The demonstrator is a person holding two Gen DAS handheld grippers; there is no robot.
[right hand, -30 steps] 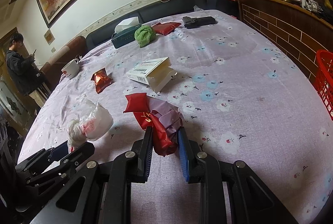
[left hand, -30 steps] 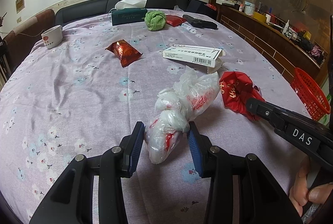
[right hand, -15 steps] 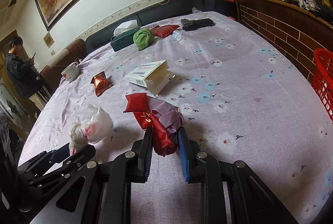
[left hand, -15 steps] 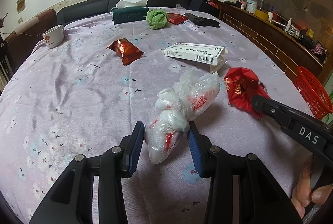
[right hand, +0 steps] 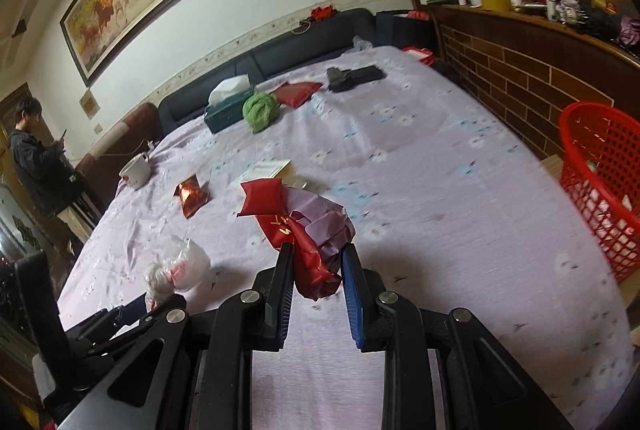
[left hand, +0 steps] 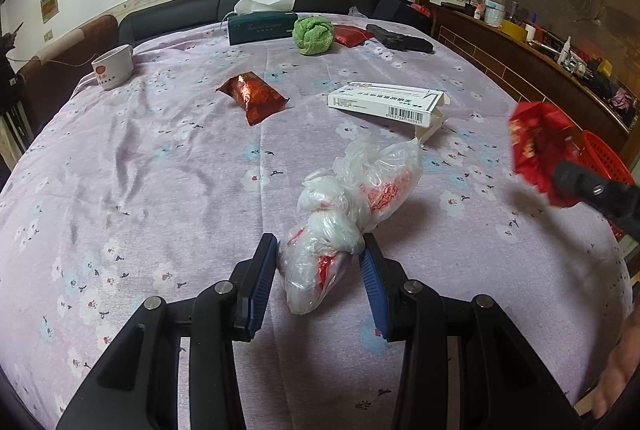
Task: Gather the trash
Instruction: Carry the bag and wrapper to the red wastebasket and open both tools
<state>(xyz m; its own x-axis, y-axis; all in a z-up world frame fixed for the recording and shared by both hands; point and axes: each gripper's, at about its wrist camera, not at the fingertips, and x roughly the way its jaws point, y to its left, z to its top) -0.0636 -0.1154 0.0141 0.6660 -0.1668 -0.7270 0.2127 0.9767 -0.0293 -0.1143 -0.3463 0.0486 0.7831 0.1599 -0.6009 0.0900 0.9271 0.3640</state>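
A table [left hand: 120, 166] draped in a lilac flowered cloth is being shown, with several things lying well apart on it: a white mug [left hand: 113, 66] at the far left, a shiny red snack packet [left hand: 253, 97], a white carton [left hand: 386, 103], a tissue box [left hand: 262, 22], a green cloth ball [left hand: 313, 35] and a dark object [left hand: 400, 39] at the far edge. A red mesh basket [right hand: 600, 186] is standing off the table's right side. A knotted clear plastic bag [left hand: 346, 216] is being gripped by the left tool [left hand: 319, 262], its near end pinched between the blue pads; its long axis is running away from the tool and slightly rightward, toward the carton, and it is resting on the cloth. A crumpled red wrapper [right hand: 308, 230] is being clamped in the right tool [right hand: 316, 270] and is being held above the table, pointing forward, with open cloth between it and the basket.
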